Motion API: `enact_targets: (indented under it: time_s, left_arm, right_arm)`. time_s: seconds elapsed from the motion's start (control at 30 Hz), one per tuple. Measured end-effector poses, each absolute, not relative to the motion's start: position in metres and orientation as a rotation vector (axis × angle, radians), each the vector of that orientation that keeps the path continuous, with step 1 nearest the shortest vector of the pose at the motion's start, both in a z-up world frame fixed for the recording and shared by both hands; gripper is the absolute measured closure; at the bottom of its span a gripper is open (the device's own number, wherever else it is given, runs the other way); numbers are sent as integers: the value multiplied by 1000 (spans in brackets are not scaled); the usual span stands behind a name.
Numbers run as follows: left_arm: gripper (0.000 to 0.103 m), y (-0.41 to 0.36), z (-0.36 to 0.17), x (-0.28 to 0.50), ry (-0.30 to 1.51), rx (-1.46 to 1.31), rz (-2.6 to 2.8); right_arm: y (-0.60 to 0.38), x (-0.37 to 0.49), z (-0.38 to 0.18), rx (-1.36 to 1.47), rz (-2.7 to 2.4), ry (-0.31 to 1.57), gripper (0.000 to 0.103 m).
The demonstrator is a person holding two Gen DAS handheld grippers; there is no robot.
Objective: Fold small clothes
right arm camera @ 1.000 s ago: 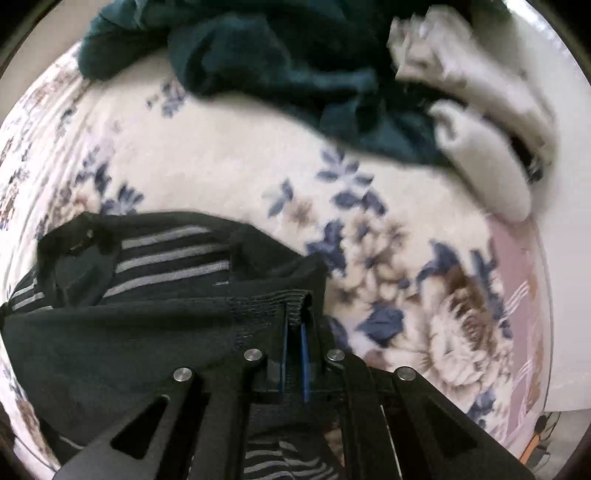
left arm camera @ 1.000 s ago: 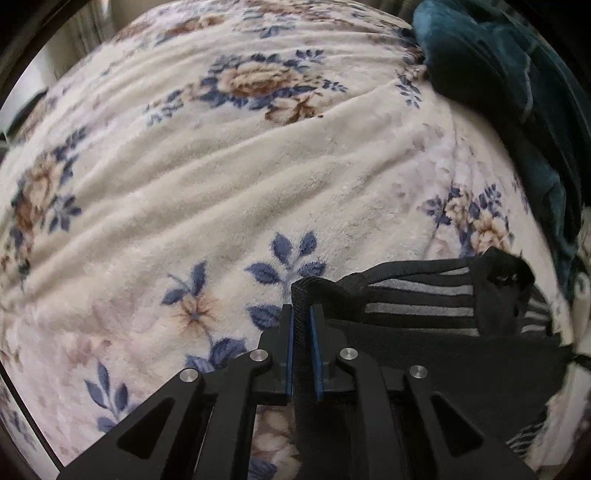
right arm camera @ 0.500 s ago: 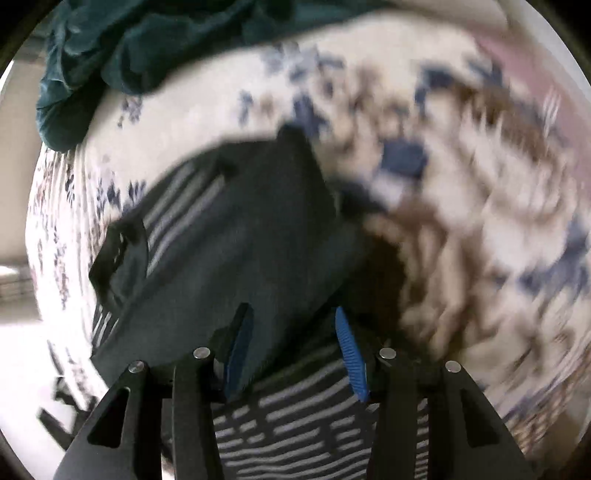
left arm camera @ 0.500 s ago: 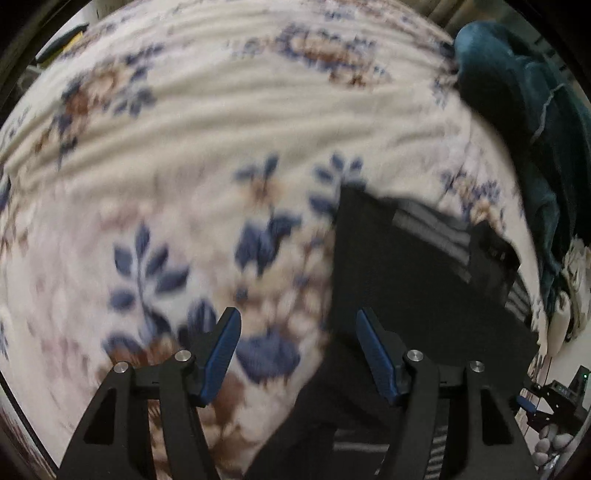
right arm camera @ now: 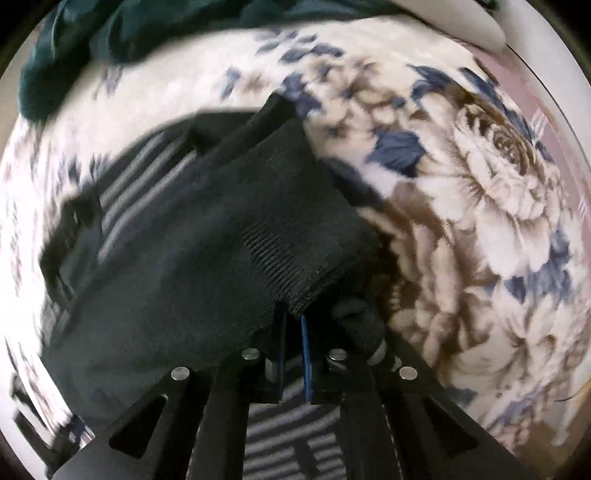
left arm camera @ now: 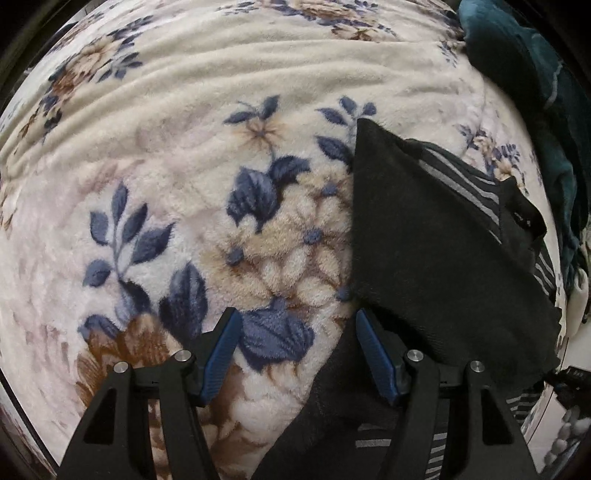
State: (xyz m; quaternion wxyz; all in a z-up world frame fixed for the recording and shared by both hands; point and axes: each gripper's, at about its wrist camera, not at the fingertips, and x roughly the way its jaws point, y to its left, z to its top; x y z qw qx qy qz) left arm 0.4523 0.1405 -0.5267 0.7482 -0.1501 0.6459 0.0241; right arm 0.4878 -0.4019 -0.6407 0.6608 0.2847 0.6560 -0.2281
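A small black garment with grey stripes [left arm camera: 443, 236] lies folded on the floral blanket [left arm camera: 184, 184], right of centre in the left wrist view. My left gripper [left arm camera: 299, 332] is open and empty, just off the garment's left edge. In the right wrist view the same garment [right arm camera: 207, 236] fills the middle, blurred by motion. My right gripper [right arm camera: 293, 325] is shut on the ribbed hem of the garment's top layer.
A dark teal garment [left arm camera: 535, 74] is heaped at the far right of the blanket; it also shows at the top left of the right wrist view [right arm camera: 110, 33]. A pale cloth item [right arm camera: 461, 22] lies at the top right there.
Both grippers let go of the black garment after laying it down. The left stayed open and drew back. The right opened, then shut again on the ribbed hem.
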Motion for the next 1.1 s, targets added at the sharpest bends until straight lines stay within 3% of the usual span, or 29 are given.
enact_targets:
  time_s: [0.1, 0.17, 0.4, 0.47, 0.5, 0.53, 0.63, 0.7, 0.73, 0.77, 1.0, 1.1]
  left_arm:
    - [40, 139, -525, 448, 1408, -324, 32]
    - [40, 138, -525, 441, 1401, -320, 15]
    - [43, 135, -523, 426, 1323, -320, -34]
    - [64, 138, -523, 423, 1290, -344, -57]
    - [83, 139, -526, 421, 1279, -355, -65]
    - [88, 140, -527, 419, 1276, -358, -69]
    - [88, 139, -531, 411, 1254, -376, -84]
    - [88, 139, -535, 405, 1254, -397, -90]
    - [88, 140, -537, 402, 1252, -407, -93]
    - [88, 138, -538, 398, 1251, -411, -95]
    - [88, 141, -540, 399, 1256, -425, -123]
    - [88, 142, -540, 402, 1266, -422, -131]
  right_arm:
    - [-382, 506, -615, 573, -439, 1489, 82]
    - [-353, 527, -589, 535, -307, 1438, 60]
    - [-164, 657, -579, 319, 331, 1476, 57]
    - [-103, 692, -595, 220, 460, 1508, 57]
    - [-75, 707, -608, 144, 491, 1536, 57]
    - [-56, 718, -621, 80, 506, 1558, 57]
    - [-17, 731, -656, -110, 504, 1624, 57]
    - [-6, 729, -667, -176, 522, 1641, 61]
    - [-3, 727, -665, -175, 546, 1620, 88]
    - [-3, 724, -662, -178, 558, 1605, 101]
    - [-25, 733, -634, -147, 376, 1452, 101]
    - [-35, 744, -642, -96, 326, 1489, 101]
